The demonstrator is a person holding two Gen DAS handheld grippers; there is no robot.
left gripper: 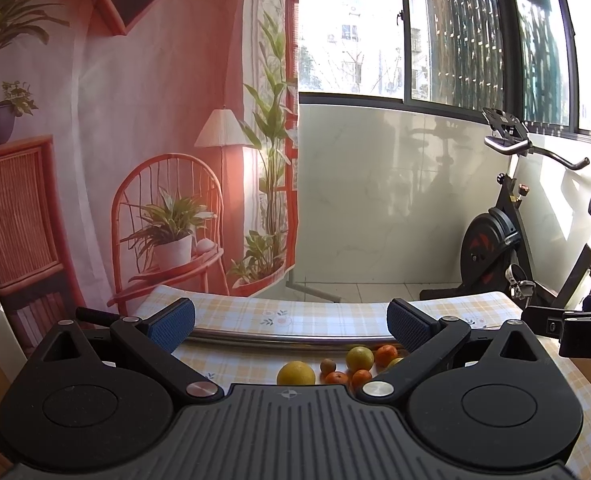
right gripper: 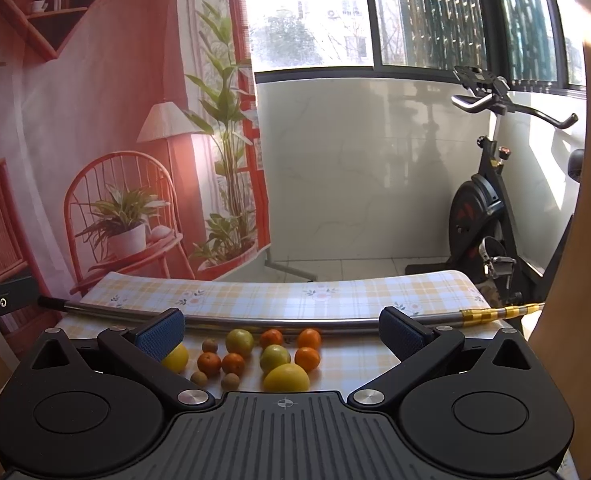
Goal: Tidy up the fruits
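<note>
Several fruits lie loose on the checked tablecloth (right gripper: 335,300). In the right wrist view I see a large yellow citrus (right gripper: 286,378), another yellow one (right gripper: 176,358) partly behind my left finger, green-yellow fruits (right gripper: 239,341), small oranges (right gripper: 309,339) and small brown fruits (right gripper: 230,381). My right gripper (right gripper: 281,332) is open above them, empty. In the left wrist view, my left gripper (left gripper: 291,326) is open and empty, with a yellow citrus (left gripper: 295,373), oranges (left gripper: 386,355) and a green-yellow fruit (left gripper: 360,357) below and to its right.
A long metal rod (right gripper: 295,323) with a gold-taped end (right gripper: 495,313) lies across the table behind the fruit. An exercise bike (right gripper: 491,208) stands at the right beyond the table. A printed backdrop (right gripper: 115,140) hangs at the left. The right gripper's body (left gripper: 575,332) shows at the left view's right edge.
</note>
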